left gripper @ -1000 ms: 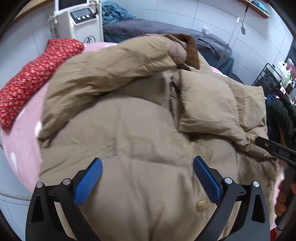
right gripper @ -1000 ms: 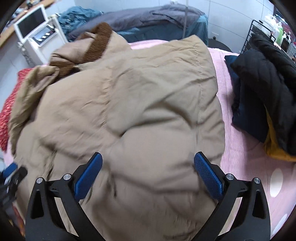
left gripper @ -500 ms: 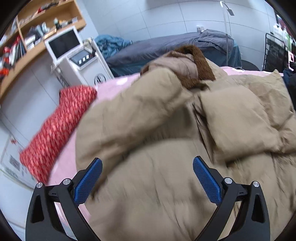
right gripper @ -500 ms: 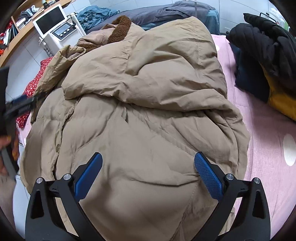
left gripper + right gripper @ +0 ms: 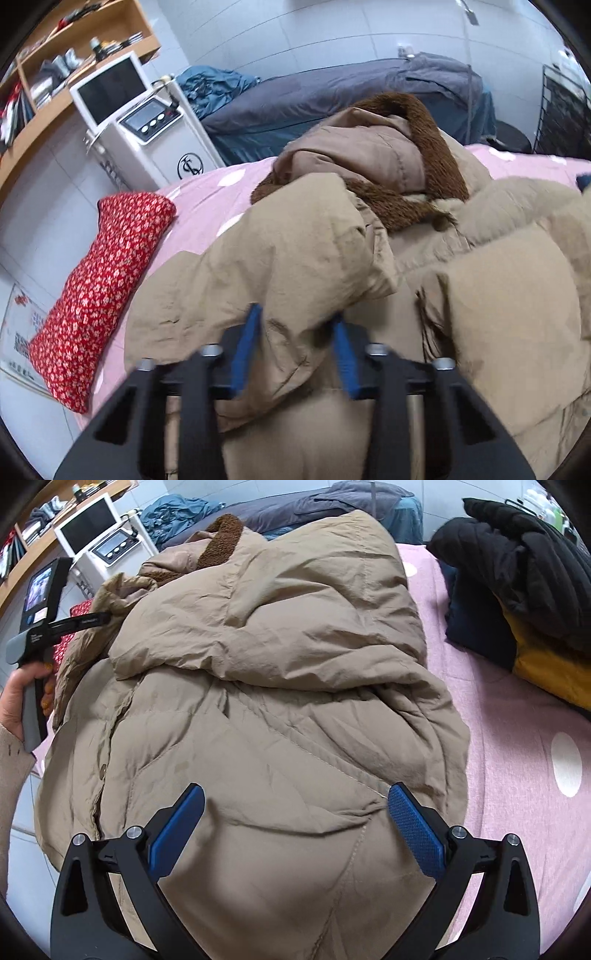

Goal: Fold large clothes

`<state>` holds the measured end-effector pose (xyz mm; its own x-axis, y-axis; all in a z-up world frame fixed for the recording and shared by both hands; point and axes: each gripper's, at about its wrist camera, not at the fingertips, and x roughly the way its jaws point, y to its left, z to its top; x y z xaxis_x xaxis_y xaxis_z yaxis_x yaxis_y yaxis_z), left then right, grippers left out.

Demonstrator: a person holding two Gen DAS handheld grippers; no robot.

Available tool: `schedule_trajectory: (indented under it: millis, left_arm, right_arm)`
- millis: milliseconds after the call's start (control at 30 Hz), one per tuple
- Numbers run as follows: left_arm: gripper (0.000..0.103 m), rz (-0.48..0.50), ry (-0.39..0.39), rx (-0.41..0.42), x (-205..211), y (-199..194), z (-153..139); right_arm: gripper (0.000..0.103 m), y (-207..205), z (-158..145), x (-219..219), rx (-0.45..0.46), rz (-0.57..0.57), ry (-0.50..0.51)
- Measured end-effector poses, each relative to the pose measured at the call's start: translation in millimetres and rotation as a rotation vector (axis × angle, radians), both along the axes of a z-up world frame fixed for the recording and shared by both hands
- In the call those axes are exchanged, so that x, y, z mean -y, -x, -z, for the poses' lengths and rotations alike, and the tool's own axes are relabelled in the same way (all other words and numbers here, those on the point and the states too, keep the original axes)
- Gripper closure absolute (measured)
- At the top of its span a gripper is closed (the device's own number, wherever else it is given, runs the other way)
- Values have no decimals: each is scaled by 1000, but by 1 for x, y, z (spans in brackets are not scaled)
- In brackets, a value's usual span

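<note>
Left tongs [image 5: 295, 332] closing on tan puffer coat [image 5: 258, 686] sleeve fold; right tongs [image 5: 295, 823] open above coat hem.

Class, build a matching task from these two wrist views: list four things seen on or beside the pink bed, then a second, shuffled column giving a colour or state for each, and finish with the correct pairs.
Things:
1. puffy coat
2. pillow
3. left hand-held gripper
4. right hand-held gripper

Descriptions:
A. jaws wide apart, nothing between them
B. red with a small white print
C. tan with a brown fleece collar
D. jaws closing, a fold of coat sleeve between them

Pairs: 1-C, 2-B, 3-D, 4-A
</note>
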<state>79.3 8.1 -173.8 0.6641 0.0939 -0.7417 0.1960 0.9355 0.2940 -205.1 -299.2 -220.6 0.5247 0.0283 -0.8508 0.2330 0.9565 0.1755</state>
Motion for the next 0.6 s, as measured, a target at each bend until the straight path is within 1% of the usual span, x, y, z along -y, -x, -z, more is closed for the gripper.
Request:
schedule_trajectory:
  millis: [33,67,100,200,267,300,333,400,433,500,567,600]
  left_arm:
    - [83,-12,32,-1,-5,1,-6]
    - [85,-27,91,-1,-14,4,-17]
    - [87,-36,131,1,-19,7,-25]
    - [89,-22,226,21,-26,25,-53]
    - [89,14,292,33,-24,44,-72]
    - [89,48,341,35,-20,56,-82]
    - [89,85,373,37,-15,69,-89]
    - [89,150,380,45,0,90,-97]
    - [89,175,377,41,7,99,-96]
    - [89,207,384,-11,25,113,-81]
    - [89,216,374,-68,37,119,-58]
    - [89,212,359,-111,42,122,-40]
  right_arm:
    - [5,1,0,1,1,6,0]
    - [5,1,0,2,1,9,1]
    - [5,1,0,3,5,12,1]
    - [5,0,-2,2,17,11,3]
    - [5,-1,-4,0,24,4,8]
    - [5,-2,-5,-1,27,3,10]
    - [5,-2,-6,-1,32,3,11]
    - [5,-2,-7,-1,39,5,7]
    - [5,-2,-7,-1,37,5,7]
    - [5,-2,-6,-1,30,7,5]
    - [5,0,-6,-1,31,13,-2]
    - [5,2,-6,0,30,18,-6]
